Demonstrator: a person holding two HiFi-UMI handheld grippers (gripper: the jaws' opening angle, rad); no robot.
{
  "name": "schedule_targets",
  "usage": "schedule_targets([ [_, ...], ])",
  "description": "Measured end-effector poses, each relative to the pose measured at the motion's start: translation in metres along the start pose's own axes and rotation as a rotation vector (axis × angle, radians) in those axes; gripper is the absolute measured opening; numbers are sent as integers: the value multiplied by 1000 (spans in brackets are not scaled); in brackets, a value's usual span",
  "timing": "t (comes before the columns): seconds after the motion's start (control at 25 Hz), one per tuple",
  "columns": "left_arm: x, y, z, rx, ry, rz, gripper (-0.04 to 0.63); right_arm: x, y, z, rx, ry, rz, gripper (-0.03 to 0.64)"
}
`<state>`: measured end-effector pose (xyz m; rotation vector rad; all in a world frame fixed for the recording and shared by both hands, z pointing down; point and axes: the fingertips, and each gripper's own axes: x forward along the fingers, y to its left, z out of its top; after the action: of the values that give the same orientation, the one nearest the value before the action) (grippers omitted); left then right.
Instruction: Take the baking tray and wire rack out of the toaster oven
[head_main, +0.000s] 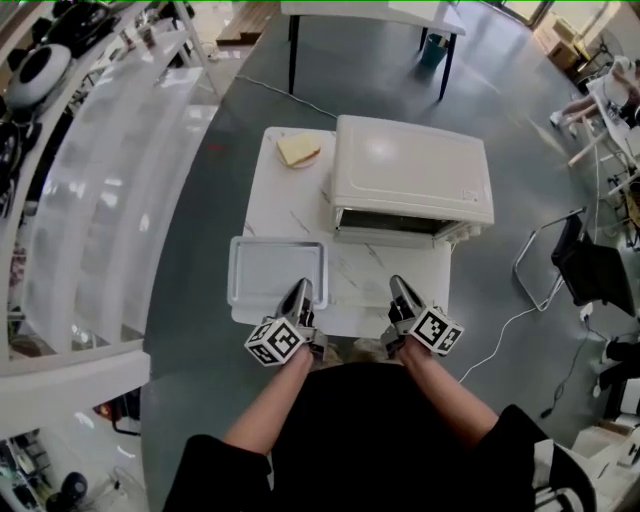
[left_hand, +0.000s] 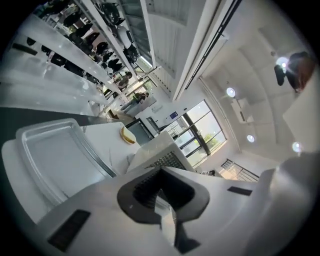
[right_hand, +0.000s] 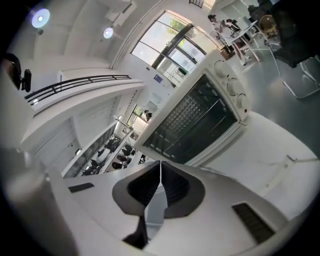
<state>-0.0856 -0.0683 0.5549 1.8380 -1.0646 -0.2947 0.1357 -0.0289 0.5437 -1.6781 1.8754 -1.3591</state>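
The white table (head_main: 400, 285) carries everything, and the toaster oven (head_main: 410, 175) stands on its far right part; all places below are given from that oven. The oven is a cream box with its front turned toward the person. In the right gripper view its dark front fills the middle of the picture, with the knobs (right_hand: 231, 85) in a column along one side.

The baking tray (head_main: 277, 270) is out of the oven. It lies flat on the table to the oven's left and nearer the person, close to the front left corner of the oven but apart from it.

The wire rack (right_hand: 192, 122) shows as a grid of thin bars inside the oven's dark front, so it sits in the oven.

The left gripper (head_main: 300, 287) hangs on the person's side of the oven, and in the head view its tip lies over the tray's near edge. Its jaws are pressed together with nothing between them. The right gripper (head_main: 400, 284) hangs straight in front of the oven, over the table's near edge, with its jaws likewise pressed together and empty.

A slice of bread (head_main: 298, 150) lies on the table just beside the oven's left wall, toward the back.
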Motion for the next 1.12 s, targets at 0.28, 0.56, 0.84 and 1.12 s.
schedule_targets([
  [0.28,63,-42,-39,-73,45,-58,21,-35,-50,62,98,-115,-29,29],
  [0.56,120,-68,-66,-86,59,-43,21,-45,-89,114,178,-179,0,29],
  [0.84,162,-63,-76,-154,76,-31,31,-20,-103,135,247,-182,74,50],
  [1.12,201,-45,-85,-264,60,-30,198,19,-134,148,360,-224,46,187],
])
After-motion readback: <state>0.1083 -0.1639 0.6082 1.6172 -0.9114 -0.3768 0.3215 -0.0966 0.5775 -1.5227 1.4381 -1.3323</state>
